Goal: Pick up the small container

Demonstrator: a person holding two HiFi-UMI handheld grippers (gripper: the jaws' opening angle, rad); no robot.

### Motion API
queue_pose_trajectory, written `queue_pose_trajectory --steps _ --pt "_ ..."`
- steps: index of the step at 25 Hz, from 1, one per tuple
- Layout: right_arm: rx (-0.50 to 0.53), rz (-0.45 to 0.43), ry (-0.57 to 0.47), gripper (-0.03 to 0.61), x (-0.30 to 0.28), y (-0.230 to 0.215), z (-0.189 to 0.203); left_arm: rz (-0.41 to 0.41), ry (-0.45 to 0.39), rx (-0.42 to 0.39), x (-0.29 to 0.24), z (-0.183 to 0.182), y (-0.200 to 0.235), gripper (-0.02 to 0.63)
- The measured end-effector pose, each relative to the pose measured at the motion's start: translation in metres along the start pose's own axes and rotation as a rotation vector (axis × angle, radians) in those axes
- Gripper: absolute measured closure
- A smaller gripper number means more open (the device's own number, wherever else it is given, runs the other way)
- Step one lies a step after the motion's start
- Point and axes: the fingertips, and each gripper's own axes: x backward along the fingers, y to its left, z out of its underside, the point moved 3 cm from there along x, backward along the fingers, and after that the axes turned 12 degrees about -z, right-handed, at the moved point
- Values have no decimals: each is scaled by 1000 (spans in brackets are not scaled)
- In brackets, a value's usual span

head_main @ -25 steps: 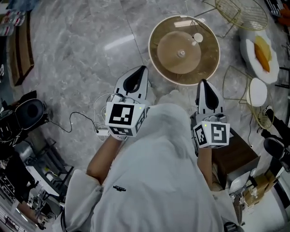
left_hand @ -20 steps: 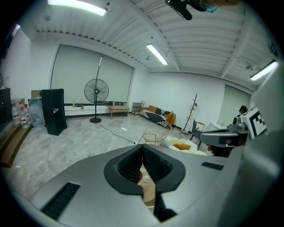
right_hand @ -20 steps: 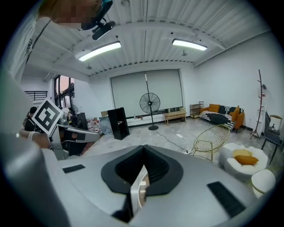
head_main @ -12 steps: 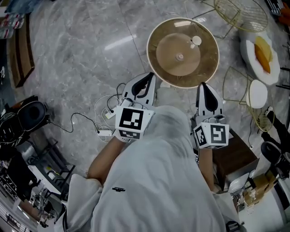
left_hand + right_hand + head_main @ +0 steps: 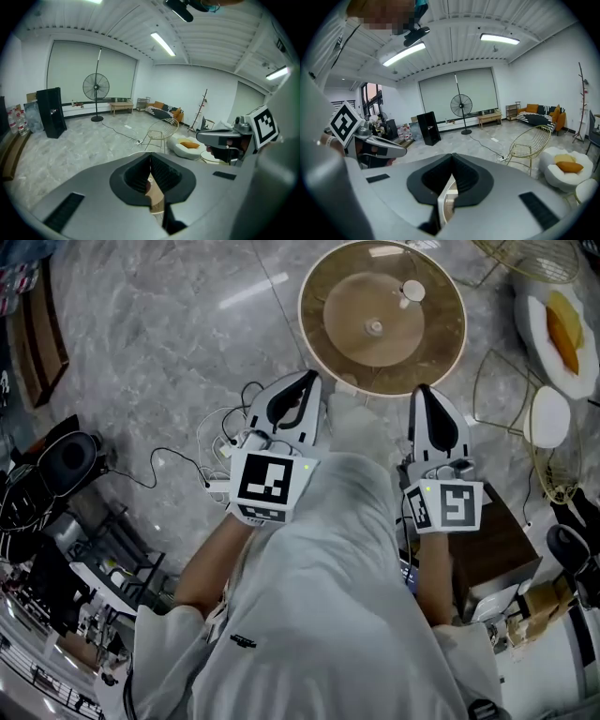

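1. Since a second ago the left claw (image 5: pixel 306 385) has come forward and inward. It now sits level with the right claw (image 5: pixel 424 395), both just short of the near rim of the round surface (image 5: pixel 328 296). The surface itself lies higher in the head view than it did.
2. Both claws are closed. In each gripper view the jaws meet along one line with nothing between them, so nothing is gripped.
3. The small container (image 5: pixel 412 290) stands on the far right part of the round surface, beyond the central knob (image 5: pixel 374 328) and well apart from both claws. It is nearer the right claw's side.
4. The first risk, as I judge it, is a claw that arrives with its jaws together. It would push or tip the container rather than straddle it, and the container looks light on a smooth top.
5. The second risk is the reach itself. It has to cross the near half of the surface, so a low approach could catch the rim or the knob.
6. The third risk is the cable (image 5: pixel 178 465) on the floor, close to the person's left.
7. From above the container shows as a small pale round, so it points no particular way across the surface. Its long axis seems to stand upright, though it is too small to be sure.
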Motion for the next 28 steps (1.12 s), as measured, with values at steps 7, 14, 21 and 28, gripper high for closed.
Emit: queue_pose_trajectory --steps 7,14,21,28 --pt "7 -52 50 536 -16 -21 32 -13 45 9 -23 20 -7 594" --pt "-1 -107 80 475 -28 -34 61 -26 69 28 -42 40 -17 594" --pt "-9 -140 106 370 -51 -46 83 -33 101 30 -64 53 -20 594" --pt "-15 -103 124 325 -74 -60 112 -51 142 56 -81 75 -14 594"
